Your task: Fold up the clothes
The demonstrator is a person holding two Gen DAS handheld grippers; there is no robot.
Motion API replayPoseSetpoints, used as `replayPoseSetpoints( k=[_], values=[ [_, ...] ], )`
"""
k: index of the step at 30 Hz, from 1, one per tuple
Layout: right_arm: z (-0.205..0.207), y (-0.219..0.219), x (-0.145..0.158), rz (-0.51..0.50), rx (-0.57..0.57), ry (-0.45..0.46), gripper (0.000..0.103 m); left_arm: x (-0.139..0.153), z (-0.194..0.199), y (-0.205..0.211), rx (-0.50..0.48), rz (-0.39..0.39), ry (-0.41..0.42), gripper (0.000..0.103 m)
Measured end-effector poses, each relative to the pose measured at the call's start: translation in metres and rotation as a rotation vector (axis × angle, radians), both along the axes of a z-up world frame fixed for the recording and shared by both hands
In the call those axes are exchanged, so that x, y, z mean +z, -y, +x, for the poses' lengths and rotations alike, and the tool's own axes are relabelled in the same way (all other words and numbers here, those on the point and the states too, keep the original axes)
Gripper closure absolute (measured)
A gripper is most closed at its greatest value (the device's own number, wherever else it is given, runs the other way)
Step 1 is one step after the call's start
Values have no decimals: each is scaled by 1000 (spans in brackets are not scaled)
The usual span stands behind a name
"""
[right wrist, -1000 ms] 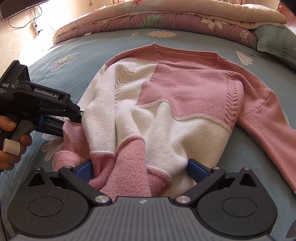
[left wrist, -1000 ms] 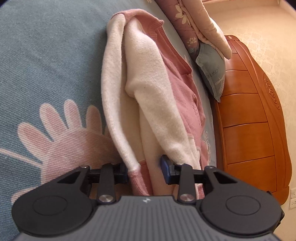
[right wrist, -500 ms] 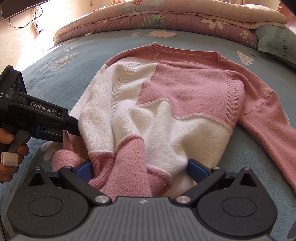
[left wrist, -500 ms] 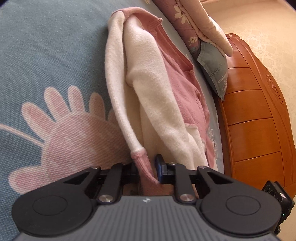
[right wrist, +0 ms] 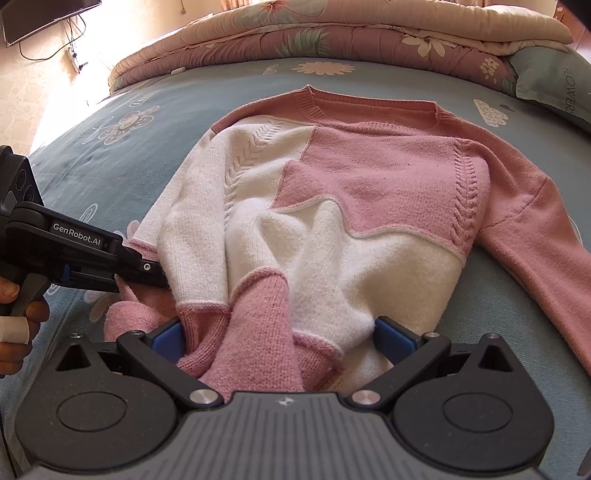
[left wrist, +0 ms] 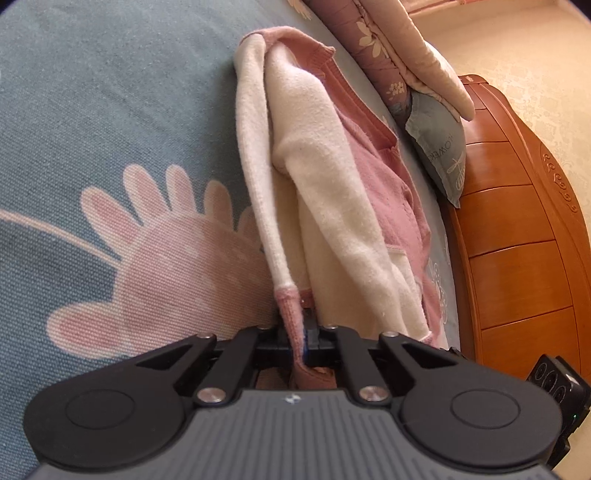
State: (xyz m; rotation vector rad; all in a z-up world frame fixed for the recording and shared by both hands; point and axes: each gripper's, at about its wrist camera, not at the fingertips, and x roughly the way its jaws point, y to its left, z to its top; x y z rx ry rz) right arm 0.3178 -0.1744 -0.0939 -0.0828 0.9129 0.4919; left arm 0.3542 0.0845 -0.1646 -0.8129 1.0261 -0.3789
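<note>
Left wrist view: our left gripper (left wrist: 304, 341) is clamped on the sweater (right wrist: 332, 221) cuff; the right gripper (right wrist: 280, 336) gapes over the hem at the bed's (right wrist: 155, 110) near edge. Next, we'd judge, pinch that hem.

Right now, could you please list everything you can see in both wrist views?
sweater: one, pink and cream, spread on the bed, one sleeve folded across its front
bedsheet: one, blue-grey with flower print, under the sweater
quilt: one, pink floral, folded along the far edge of the bed
pillow: one, grey-green, against the headboard
headboard: one, orange wood, at the bed's end
screen: one, dark, on the far wall with cables below
left tongs: black, shut on the sweater's pink cuff
right tongs: black with blue pads, open around the sweater's hem
left hand: bandaged finger, on the trigger
</note>
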Motion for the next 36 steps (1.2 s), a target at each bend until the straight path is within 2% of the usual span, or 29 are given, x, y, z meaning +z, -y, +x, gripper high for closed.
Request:
replayPoseSetpoints(
  k=[6,11,17,25,29,32,36],
  values=[
    [0,1,0,5,-1,-2,0,28,-2,3,-27,122,50,97],
    [-1,-1,7,6,-10,0,0,41,-5,1,-35,170,74,98],
    [-12,-7,24,-3,10,49,0,48,-9,-9,-11,203,80,98],
    [-23,-7,46,34,7,101,0,96,-17,-14,-8,286,193,101],
    [-28,-11,51,113,55,62,0,112,-14,-4,-41,306,223,101],
    [-36,-27,41,28,123,62,0,121,-9,-1,-49,342,253,101],
    [-42,-43,27,-79,194,54,0,124,0,-26,25,426,224,101]
  ],
)
